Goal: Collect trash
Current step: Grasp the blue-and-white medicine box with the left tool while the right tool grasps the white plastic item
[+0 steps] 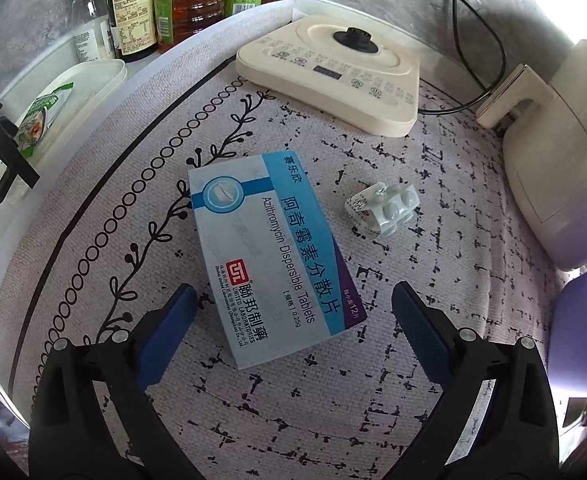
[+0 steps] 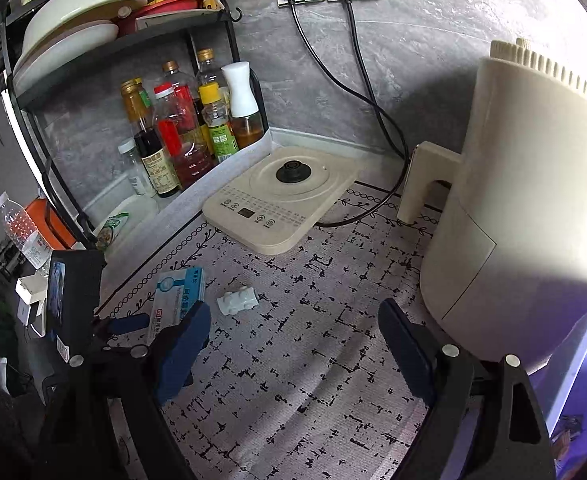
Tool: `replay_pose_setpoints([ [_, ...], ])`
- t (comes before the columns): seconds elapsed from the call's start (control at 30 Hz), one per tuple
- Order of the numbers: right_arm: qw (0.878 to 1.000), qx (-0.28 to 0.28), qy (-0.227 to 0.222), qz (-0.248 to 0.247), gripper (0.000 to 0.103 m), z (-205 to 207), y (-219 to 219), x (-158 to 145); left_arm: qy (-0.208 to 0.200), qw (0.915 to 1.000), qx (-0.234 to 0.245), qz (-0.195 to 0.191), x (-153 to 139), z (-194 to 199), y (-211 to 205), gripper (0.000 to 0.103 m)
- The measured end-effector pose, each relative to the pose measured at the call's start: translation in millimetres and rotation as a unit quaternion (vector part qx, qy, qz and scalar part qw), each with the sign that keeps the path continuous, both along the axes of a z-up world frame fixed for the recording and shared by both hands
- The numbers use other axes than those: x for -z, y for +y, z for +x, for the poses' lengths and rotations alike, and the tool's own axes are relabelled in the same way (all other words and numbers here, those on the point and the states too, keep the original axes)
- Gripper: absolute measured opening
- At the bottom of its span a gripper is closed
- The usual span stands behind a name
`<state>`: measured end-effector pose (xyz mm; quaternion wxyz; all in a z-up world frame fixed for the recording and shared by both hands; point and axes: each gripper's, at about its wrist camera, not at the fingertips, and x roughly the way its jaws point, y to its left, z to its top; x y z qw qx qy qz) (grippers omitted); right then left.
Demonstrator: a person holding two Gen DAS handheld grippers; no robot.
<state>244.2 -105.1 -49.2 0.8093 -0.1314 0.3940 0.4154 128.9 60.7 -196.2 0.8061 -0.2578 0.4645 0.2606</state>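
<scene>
A blue and white medicine box (image 1: 267,256) lies flat on the patterned mat, with its near end between my left gripper's open fingers. My left gripper (image 1: 293,300) is open and low over the box. A crumpled blister pack (image 1: 383,210) lies just right of the box. In the right wrist view the box (image 2: 177,296) and the blister pack (image 2: 237,300) lie ahead and to the left. My right gripper (image 2: 293,320) is open and empty above the mat, and the left gripper (image 2: 133,324) shows at its left.
A cream kettle base (image 1: 333,68) sits at the back of the mat (image 1: 253,400). A tall cream appliance (image 2: 533,200) stands at the right. Sauce bottles (image 2: 181,132) and a dish rack (image 2: 93,20) fill the back left corner. Two cables (image 2: 357,80) run from wall sockets.
</scene>
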Motion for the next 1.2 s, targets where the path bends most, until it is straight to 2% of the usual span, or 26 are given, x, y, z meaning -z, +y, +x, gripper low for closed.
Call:
replay_pose_setpoints([
  [0.13, 1.000, 0.000, 0.000, 0.002, 0.085, 4, 3, 1, 0.018, 0.9993, 0.014, 0.031, 2, 9, -8, 0.097],
  [0.23, 1.000, -0.003, 0.004, 0.004, 0.086, 6, 7, 4, 0.021, 0.9990, 0.015, 0.037, 2, 7, -7, 0.093],
  [0.37, 1.000, -0.005, 0.017, 0.004, 0.086, 7, 15, 13, 0.035, 0.9977, 0.019, 0.055, -1, 0, -5, 0.071],
  [0.47, 0.999, -0.008, 0.031, 0.002, 0.086, 8, 22, 21, 0.015, 0.9995, 0.010, 0.026, -4, -15, 3, 0.070],
  [0.67, 0.999, -0.030, 0.038, -0.012, 0.086, 2, 40, 38, -0.025, 0.9989, -0.023, 0.032, -21, -48, 21, 0.069],
  [0.8, 0.998, -0.044, 0.049, -0.017, 0.084, -1, 50, 47, -0.056, 0.9975, -0.021, 0.038, -32, -61, 29, 0.068],
  [0.97, 0.997, -0.053, 0.055, -0.032, 0.082, -2, 68, 60, -0.077, 0.9963, -0.018, 0.033, -34, -66, 38, 0.068],
  [1.2, 0.994, -0.079, 0.050, -0.063, 0.073, -5, 101, 83, -0.090, 0.9956, -0.015, 0.023, -28, -64, 46, 0.068],
])
